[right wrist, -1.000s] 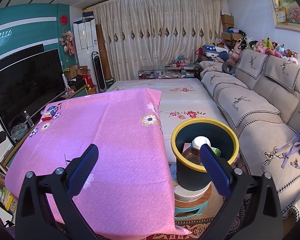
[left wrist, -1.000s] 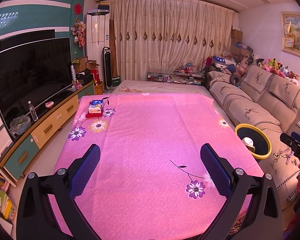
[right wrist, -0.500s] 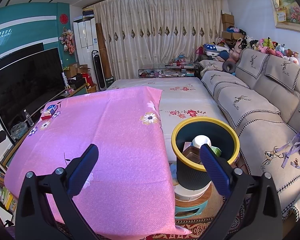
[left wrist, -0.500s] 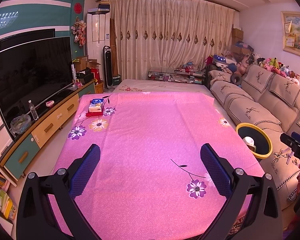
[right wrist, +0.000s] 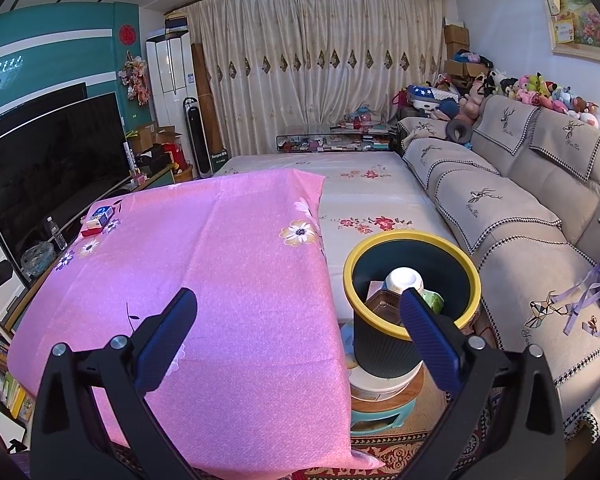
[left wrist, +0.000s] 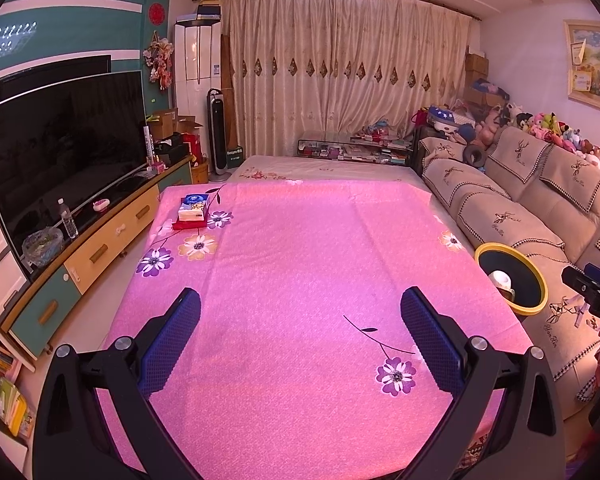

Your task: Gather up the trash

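- Trash bin point(right wrist: 414, 316): dark ribbed body w/ yellow rim, standing on a white base atop a teal stool, just beside the desk's point(right wrist: 204, 264) right edge, between desk and sofa point(right wrist: 540, 216). Also seen at right in left wrist view point(left wrist: 512, 280).
- Inside bin: white upturned cup point(right wrist: 403, 280), a brown clear-plastic container point(right wrist: 384, 304), a green bit next to them.
- Left hand-held gripper point(left wrist: 300, 316): held over near end of desk, pointing along its length; fingers wide apart, nothing between them.
- Right hand-held gripper point(right wrist: 298, 312): held over desk's near right corner, fingers wide apart, empty; right finger point(right wrist: 428, 336) overlaps the bin's near rim in the view.
- Writing: "DAS…" partly readable on the black device at right edge of left wrist view; tower fan point(left wrist: 220, 136) has a label, too small to read.
- Desk covered w/ pink floral cloth; blue-white tissue pack point(left wrist: 194, 208) on a red box at far left corner.
- TV point(left wrist: 60, 152) on cabinet to the left.
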